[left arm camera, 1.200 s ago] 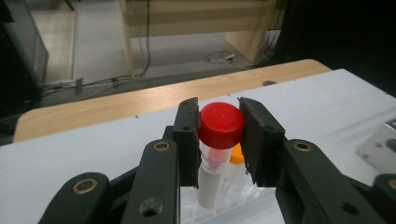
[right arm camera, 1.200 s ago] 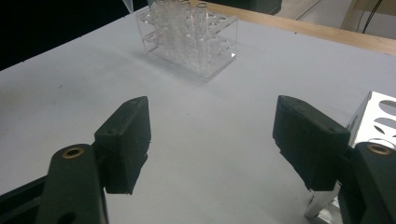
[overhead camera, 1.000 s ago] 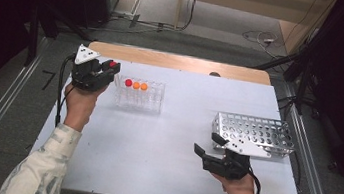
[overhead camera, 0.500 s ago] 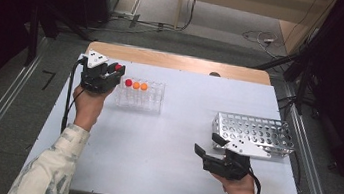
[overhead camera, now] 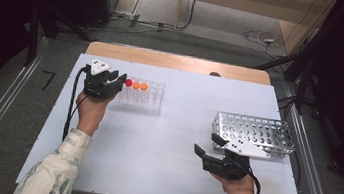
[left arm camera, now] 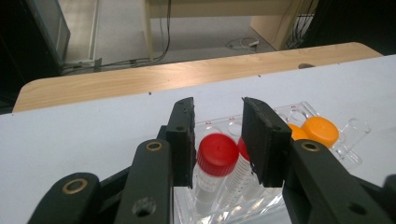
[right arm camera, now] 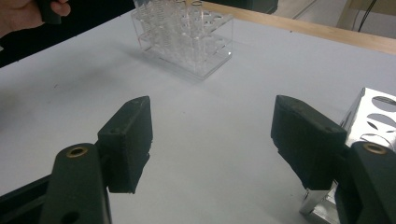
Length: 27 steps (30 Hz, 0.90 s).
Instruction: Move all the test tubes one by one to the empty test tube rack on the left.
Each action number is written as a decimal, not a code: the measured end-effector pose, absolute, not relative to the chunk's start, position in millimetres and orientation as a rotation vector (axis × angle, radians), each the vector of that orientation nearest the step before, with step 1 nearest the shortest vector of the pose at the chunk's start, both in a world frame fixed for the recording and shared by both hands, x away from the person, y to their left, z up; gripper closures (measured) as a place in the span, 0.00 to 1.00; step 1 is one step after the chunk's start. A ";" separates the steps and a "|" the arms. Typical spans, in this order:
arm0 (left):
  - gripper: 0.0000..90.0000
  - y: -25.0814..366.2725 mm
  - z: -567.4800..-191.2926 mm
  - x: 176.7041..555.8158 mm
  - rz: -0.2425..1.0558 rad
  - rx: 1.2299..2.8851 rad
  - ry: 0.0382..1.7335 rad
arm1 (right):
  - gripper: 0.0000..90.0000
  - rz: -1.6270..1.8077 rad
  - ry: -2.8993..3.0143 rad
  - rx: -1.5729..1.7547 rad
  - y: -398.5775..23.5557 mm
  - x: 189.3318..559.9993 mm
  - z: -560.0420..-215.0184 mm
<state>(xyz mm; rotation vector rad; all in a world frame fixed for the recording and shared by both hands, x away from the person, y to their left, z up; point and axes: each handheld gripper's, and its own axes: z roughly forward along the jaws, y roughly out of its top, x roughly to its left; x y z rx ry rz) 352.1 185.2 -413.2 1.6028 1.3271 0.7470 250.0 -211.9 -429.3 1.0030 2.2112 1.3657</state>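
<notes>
A red-capped tube (left arm camera: 217,151) stands upright in the left end of the clear rack (overhead camera: 146,101), with a second red cap just behind it and two orange caps (left arm camera: 320,130) further along. My left gripper (overhead camera: 121,79) hovers over that end. Its jaws have just been opening, and in the left gripper view the pads of the left gripper (left arm camera: 218,135) flank the red cap with a thin gap on each side. My right gripper (overhead camera: 206,144) rests low near the table's front right, open with nothing between its jaws, as the right gripper view also shows (right arm camera: 212,140).
A perforated metal rack (overhead camera: 256,133) sits at the right, close behind the right gripper, and its corner (right arm camera: 373,116) shows beside the right jaw. The clear rack (right arm camera: 187,42) has several unfilled wells. A wooden strip (overhead camera: 179,61) runs along the table's far edge.
The left gripper has moved right and down to the clear rack's left end, bringing the red-capped tube, which now stands in the rack. The right gripper has stayed put.
</notes>
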 end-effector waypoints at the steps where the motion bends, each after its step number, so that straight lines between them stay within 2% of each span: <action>1: 0.71 185.3 -413.0 351.8 0.747 1.601 1.328 | 0.31 1.366 2.211 1.004 -212.0 250.1 -429.4; 7: 0.64 186.2 -411.8 346.7 0.740 1.587 1.325 | 0.31 1.362 2.204 1.010 -213.2 251.0 -430.1; 10: 0.57 185.2 -411.3 341.8 0.732 1.575 1.322 | 0.31 1.359 2.201 1.013 -214.2 251.6 -430.4; 14: 0.38 182.7 -410.2 329.0 0.744 1.561 1.328 | 0.31 1.354 2.190 1.023 -215.8 251.5 -430.2; 17: 0.32 181.4 -410.3 317.8 0.738 1.564 1.315 | 0.31 1.346 2.177 1.036 -218.7 252.4 -430.8; 27: 0.27 176.1 -422.7 277.2 0.690 1.638 1.258 | 0.31 1.308 2.118 1.082 -237.4 255.1 -433.0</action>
